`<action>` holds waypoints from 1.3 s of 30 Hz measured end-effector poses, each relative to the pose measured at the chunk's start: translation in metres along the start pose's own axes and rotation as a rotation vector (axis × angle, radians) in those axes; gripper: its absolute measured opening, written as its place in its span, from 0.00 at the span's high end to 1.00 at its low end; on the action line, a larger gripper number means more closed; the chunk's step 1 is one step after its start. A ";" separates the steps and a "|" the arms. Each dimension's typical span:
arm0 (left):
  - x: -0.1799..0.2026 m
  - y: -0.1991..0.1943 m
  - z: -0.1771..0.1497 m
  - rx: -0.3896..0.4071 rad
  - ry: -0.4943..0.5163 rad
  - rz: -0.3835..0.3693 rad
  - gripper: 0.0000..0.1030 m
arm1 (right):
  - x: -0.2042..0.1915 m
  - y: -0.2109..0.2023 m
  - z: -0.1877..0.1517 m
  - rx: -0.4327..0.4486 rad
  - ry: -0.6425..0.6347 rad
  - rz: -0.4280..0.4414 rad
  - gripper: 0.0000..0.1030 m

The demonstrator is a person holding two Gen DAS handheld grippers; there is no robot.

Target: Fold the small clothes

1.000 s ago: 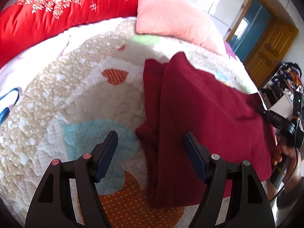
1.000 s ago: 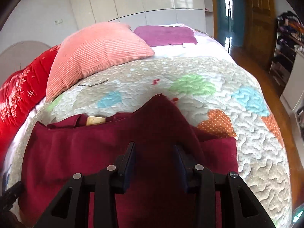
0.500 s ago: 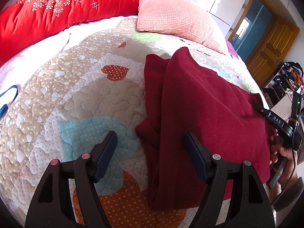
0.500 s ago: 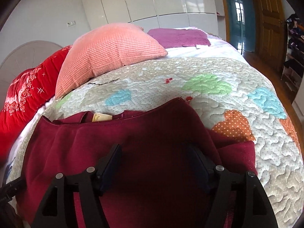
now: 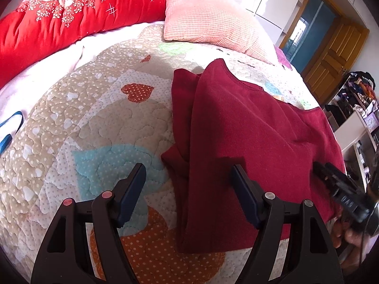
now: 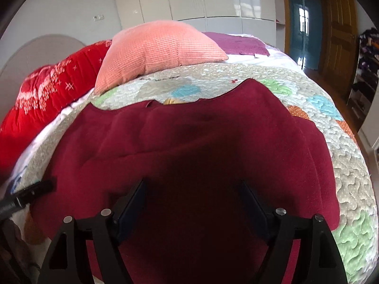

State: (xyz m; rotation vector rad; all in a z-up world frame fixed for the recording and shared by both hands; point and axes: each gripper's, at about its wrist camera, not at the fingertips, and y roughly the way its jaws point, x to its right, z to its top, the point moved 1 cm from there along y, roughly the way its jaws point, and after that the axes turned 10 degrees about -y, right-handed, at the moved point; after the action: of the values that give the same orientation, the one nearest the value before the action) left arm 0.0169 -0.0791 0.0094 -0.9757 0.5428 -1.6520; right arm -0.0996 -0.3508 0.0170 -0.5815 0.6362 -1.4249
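A quilt [image 5: 99, 123] covers the bed, with a red duvet [image 5: 59, 16] and pink pillow [image 5: 208, 19] at its far side. The maroon top [image 5: 248, 137] lies on the quilt, one side already folded over, so the fold seems partway done. The left gripper [image 5: 189, 189] hangs over its near edge, jaws apart and empty. The right gripper [image 6: 191, 203] is low over the cloth, also apart. Next likely calls for pinching an edge to fold again

The right tool [image 6: 191, 203], its jaws narrowly parted a second ago, now stands wide open and sits lower over the maroon sweater [image 6: 189, 146], which has flattened.
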 end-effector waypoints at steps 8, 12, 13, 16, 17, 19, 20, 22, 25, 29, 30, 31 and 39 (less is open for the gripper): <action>-0.007 -0.004 -0.001 -0.038 -0.047 -0.030 0.28 | -0.019 -0.009 0.027 -0.053 0.045 0.126 0.20; -0.023 -0.013 -0.006 -0.047 -0.105 -0.012 0.28 | -0.054 -0.003 0.059 -0.072 0.041 0.236 0.20; -0.026 -0.015 -0.007 -0.051 -0.110 -0.005 0.28 | -0.064 0.003 0.069 -0.087 0.038 0.266 0.20; -0.033 -0.016 -0.008 -0.058 -0.149 -0.024 0.28 | -0.097 0.020 0.094 -0.130 -0.007 0.316 0.20; -0.033 -0.014 -0.008 -0.062 -0.155 -0.024 0.28 | -0.112 0.027 0.102 -0.145 -0.044 0.310 0.20; -0.031 -0.011 -0.009 -0.065 -0.143 -0.021 0.28 | -0.134 0.040 0.112 -0.178 -0.103 0.309 0.20; -0.030 -0.011 -0.010 -0.060 -0.131 -0.019 0.26 | -0.144 0.047 0.116 -0.198 -0.122 0.309 0.20; -0.029 -0.010 -0.010 -0.054 -0.123 -0.019 0.26 | -0.161 0.062 0.121 -0.246 -0.155 0.308 0.20; -0.031 -0.008 -0.010 -0.056 -0.141 -0.034 0.24 | -0.183 0.078 0.125 -0.301 -0.235 0.268 0.20; -0.032 -0.007 -0.010 -0.049 -0.149 -0.042 0.23 | -0.201 0.101 0.124 -0.377 -0.323 0.166 0.20; -0.031 -0.007 -0.010 -0.048 -0.145 -0.041 0.22 | -0.203 0.104 0.123 -0.376 -0.335 0.151 0.18; -0.031 -0.006 -0.009 -0.047 -0.142 -0.042 0.21 | -0.205 0.106 0.122 -0.371 -0.347 0.135 0.18; -0.024 0.003 -0.004 -0.034 -0.130 -0.042 0.14 | -0.192 0.088 0.116 -0.263 -0.390 0.167 0.58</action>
State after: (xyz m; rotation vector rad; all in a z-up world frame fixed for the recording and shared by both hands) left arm 0.0169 -0.0584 -0.0031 -1.1175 0.4671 -1.6079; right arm 0.0369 -0.1542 0.0476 -0.9632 0.5461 -1.0386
